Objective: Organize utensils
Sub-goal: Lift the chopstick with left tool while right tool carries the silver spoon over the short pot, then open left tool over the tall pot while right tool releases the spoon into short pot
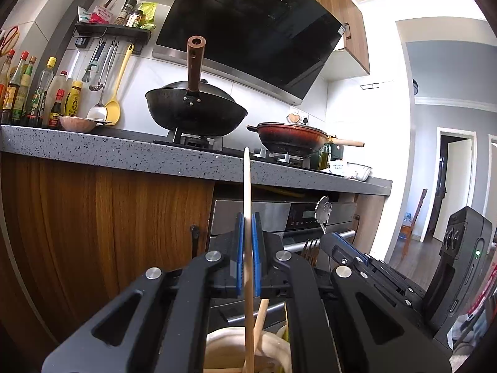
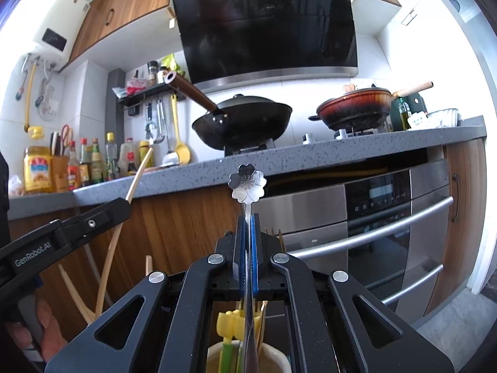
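Note:
My left gripper (image 1: 247, 217) is shut on a pale wooden utensil handle (image 1: 247, 186) that stands upright, its lower end in a cream holder (image 1: 230, 348) below the jaws. My right gripper (image 2: 247, 217) is shut on a silver spoon with a flower-shaped end (image 2: 247, 183), also upright, above a cream cup (image 2: 273, 357) holding yellow-green tulip-shaped utensils (image 2: 231, 323) and wooden forks (image 2: 273, 233). In the left wrist view the right gripper (image 1: 334, 239) shows at right with the flower spoon (image 1: 323, 209). In the right wrist view the left gripper (image 2: 124, 206) shows at left with the wooden handle (image 2: 139, 174).
A grey speckled counter (image 1: 93, 146) runs ahead with a black wok (image 1: 195, 112), a red pan (image 1: 292, 135), sauce bottles (image 1: 37, 93) and hanging ladles (image 1: 116, 93). A steel oven (image 2: 388, 217) and wooden cabinet doors (image 1: 108, 217) are below it.

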`<state>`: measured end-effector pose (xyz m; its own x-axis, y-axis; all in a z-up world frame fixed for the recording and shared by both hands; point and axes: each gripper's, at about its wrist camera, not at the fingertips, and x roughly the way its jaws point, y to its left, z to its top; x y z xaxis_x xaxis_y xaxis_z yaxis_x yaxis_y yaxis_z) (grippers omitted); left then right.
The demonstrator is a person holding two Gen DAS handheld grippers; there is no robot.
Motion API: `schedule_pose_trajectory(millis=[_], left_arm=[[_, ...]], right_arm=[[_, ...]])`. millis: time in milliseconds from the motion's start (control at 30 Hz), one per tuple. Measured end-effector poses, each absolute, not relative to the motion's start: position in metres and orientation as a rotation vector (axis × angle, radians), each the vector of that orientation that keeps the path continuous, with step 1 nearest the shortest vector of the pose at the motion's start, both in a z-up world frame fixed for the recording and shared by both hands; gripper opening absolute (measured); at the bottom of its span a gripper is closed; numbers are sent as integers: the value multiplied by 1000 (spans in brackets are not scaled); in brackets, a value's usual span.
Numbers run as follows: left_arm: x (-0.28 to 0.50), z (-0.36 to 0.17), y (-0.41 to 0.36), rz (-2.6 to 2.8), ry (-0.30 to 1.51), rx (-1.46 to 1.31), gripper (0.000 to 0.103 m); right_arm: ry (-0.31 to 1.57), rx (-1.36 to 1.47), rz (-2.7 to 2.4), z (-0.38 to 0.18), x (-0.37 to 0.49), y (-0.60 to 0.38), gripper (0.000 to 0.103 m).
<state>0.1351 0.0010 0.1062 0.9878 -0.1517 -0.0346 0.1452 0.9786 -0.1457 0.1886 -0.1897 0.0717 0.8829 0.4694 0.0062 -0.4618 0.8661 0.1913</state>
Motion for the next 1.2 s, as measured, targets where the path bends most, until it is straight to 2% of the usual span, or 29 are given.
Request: schedule_pose_trajectory(millis=[533,1200], left_arm=[[112,103,-4,-190,46,-67,5],[74,71,-6,-237,294,-23,5]], right_arm=[[75,145,454,60,172,-195,4],[201,129,535,32,135,-218,4]])
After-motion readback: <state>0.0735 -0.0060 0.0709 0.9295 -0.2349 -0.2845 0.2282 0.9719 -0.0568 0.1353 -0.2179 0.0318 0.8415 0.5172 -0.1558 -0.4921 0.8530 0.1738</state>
